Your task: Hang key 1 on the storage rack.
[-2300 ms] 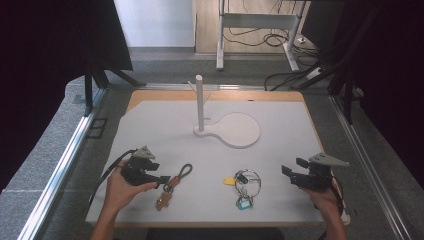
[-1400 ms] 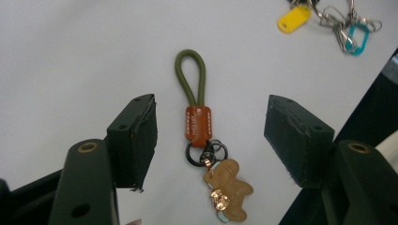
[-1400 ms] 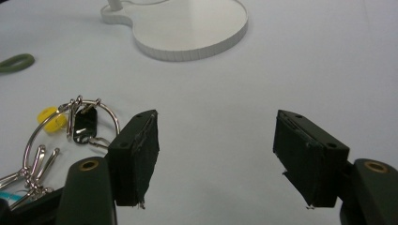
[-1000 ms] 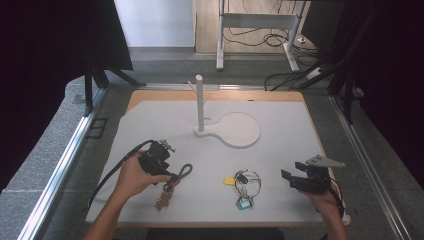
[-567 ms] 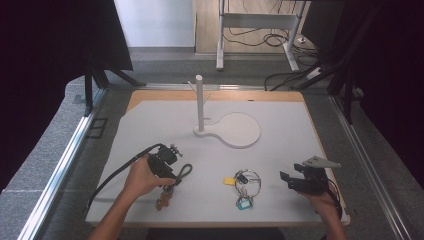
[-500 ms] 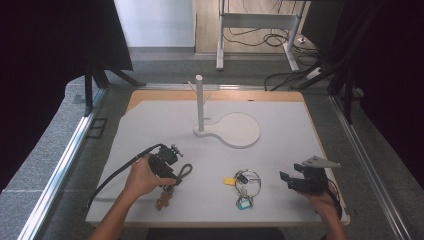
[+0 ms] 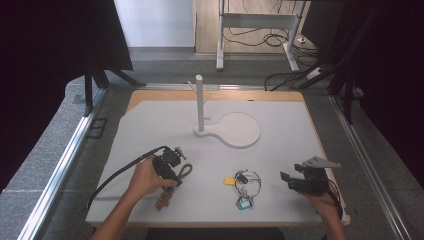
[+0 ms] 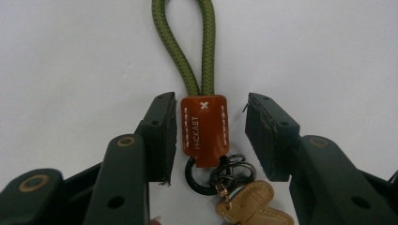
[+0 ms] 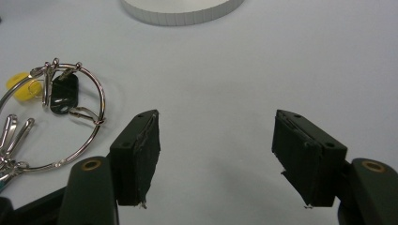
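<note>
Presently, left hand-held gripper (image 8: 209,140) low over white bench (image 7: 280,150), jaws just closing around brown leather tab (image 8: 204,129) of green braided cord key fob (image 8: 185,51), one pad touching, other apart, right hand-held gripper (image 9: 216,159) released, beside silver key ring (image 9: 61,117).

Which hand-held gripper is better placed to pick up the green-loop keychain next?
Left. The left hand-held gripper straddles the keychain; its jaws have just been closing, one pad touching, one apart. The right hand-held gripper stands open over bare table.
</note>
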### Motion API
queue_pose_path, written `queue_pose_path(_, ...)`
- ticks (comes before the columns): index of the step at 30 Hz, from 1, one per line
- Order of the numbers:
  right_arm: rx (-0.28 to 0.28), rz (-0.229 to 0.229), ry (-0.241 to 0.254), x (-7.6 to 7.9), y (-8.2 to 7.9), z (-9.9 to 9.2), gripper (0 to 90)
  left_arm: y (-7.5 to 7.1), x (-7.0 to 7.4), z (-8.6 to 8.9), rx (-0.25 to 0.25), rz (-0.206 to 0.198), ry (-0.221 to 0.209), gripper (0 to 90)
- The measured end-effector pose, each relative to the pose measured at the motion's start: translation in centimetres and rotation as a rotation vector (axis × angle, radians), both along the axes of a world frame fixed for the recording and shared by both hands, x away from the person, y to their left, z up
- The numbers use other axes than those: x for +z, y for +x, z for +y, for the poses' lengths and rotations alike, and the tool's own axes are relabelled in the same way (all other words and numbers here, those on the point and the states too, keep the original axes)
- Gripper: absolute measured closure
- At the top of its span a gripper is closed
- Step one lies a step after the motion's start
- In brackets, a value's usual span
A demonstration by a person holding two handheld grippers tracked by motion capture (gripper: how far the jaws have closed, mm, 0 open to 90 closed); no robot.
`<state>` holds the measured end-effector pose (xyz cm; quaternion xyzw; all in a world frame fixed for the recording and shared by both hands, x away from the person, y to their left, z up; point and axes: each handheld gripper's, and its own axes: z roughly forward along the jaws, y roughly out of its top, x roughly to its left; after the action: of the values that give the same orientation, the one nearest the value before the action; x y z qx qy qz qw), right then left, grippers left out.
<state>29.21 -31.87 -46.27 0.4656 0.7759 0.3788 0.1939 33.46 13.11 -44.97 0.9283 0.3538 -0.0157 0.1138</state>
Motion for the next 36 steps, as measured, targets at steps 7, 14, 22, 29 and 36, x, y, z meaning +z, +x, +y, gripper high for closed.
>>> queue_pose_path(7, 0.005, 0.001, -0.008, -0.05, 0.00, 0.10, 32.6, 0.22, -0.75, 0.49, 0.014, 0.013, 0.003, 56.0)
queue_pose_path(14, 0.003, 0.006, -0.013, -0.05, 0.01, 0.28, 32.7, -0.01, -0.85, 0.58, 0.019, -0.006, 0.002, 58.2)
queue_pose_path(22, 0.003, 0.012, -0.027, -0.24, 0.05, 0.42, 32.8, -0.10, -0.88, 0.57, 0.021, -0.028, 0.020, 64.9)
queue_pose_path(29, 0.002, 0.008, -0.035, -0.30, 0.06, 0.45, 33.1, -0.26, -0.88, 0.57, 0.013, -0.042, 0.021, 66.5)
queue_pose_path(36, -0.007, -0.034, -0.043, -0.05, -0.12, 0.40, 34.9, -0.29, -0.79, 0.73, 0.007, -0.043, 0.013, 67.0)
